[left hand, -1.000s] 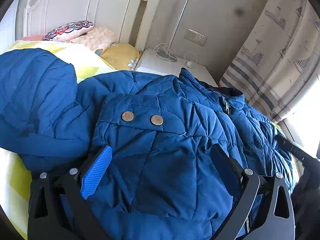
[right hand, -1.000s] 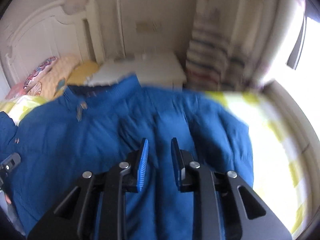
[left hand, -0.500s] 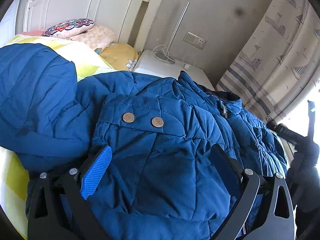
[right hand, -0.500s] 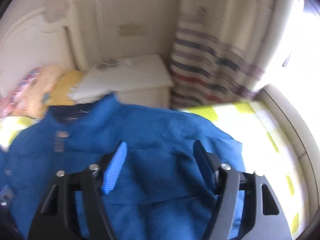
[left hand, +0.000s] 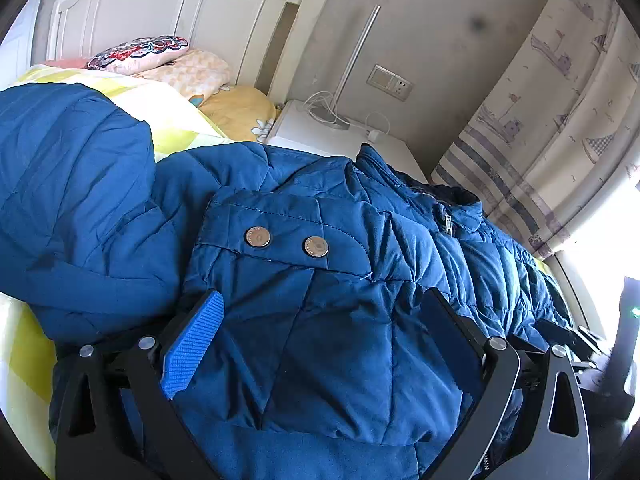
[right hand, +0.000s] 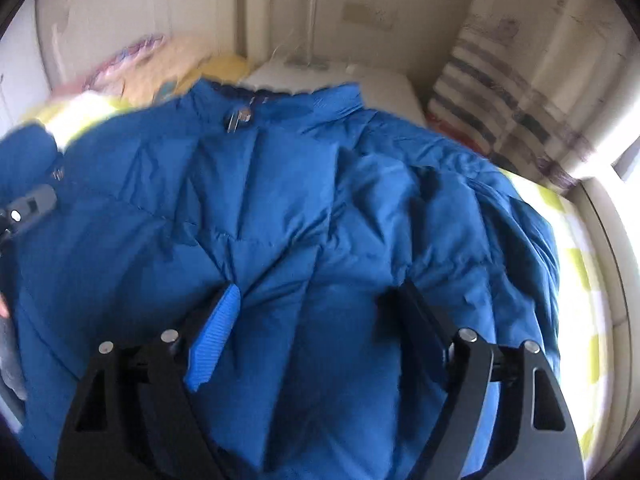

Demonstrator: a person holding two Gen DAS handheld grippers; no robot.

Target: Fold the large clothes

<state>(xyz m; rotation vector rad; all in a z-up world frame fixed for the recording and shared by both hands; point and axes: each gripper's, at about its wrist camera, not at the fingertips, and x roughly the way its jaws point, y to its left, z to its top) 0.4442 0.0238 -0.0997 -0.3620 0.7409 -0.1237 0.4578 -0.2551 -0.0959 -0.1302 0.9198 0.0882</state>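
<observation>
A large blue quilted jacket (left hand: 304,280) lies spread on the bed, collar toward the nightstand, with one sleeve folded across its front; two metal snaps (left hand: 316,247) show on the cuff. My left gripper (left hand: 320,320) is open, its fingers resting on either side of a puffed part of the sleeve. In the right wrist view the jacket (right hand: 280,200) fills the frame, its zip pull (right hand: 240,118) at the collar. My right gripper (right hand: 316,312) is open just above the jacket's right side. The left gripper's body (right hand: 28,204) shows at the left edge.
The bed has a yellow-and-white checked sheet (left hand: 168,116) and pillows (left hand: 140,50) against a white headboard (left hand: 224,12). A white nightstand (left hand: 320,136) with a lamp and cable stands beyond the collar. A patterned curtain (left hand: 560,100) and a bright window lie to the right.
My right gripper has opened from nearly shut and swung back over the jacket's right side, lower and closer. My left gripper has stayed open on the sleeve, barely moving.
</observation>
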